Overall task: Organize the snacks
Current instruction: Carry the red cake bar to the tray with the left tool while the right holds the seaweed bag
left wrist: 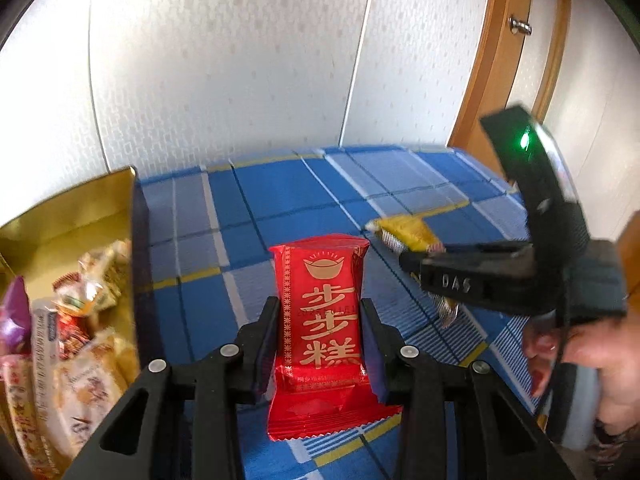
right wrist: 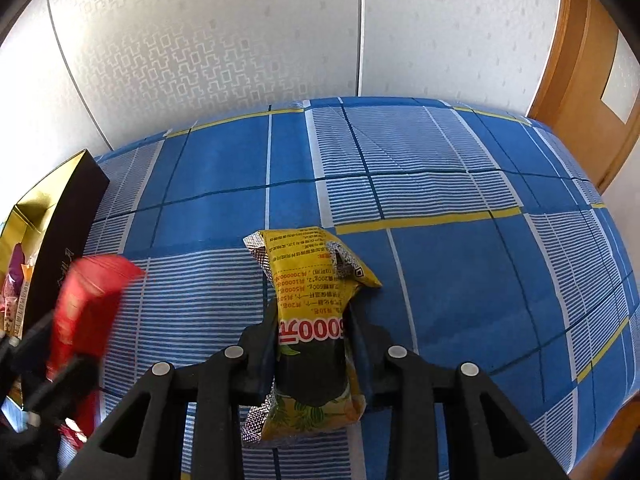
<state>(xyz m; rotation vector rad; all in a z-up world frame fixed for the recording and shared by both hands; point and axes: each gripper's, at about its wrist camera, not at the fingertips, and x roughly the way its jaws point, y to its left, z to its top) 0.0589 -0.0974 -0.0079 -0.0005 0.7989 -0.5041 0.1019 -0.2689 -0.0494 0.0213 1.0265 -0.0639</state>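
Wide bare stretch of blue checked bedcover ahead and to the right, open up to the white wall panels. Blocked on the left by the dark-sided gold box, crammed with wrapped snacks. Hemmed in on the far right by the wooden door frame. Between box and right gripper, a clear lane of cloth.
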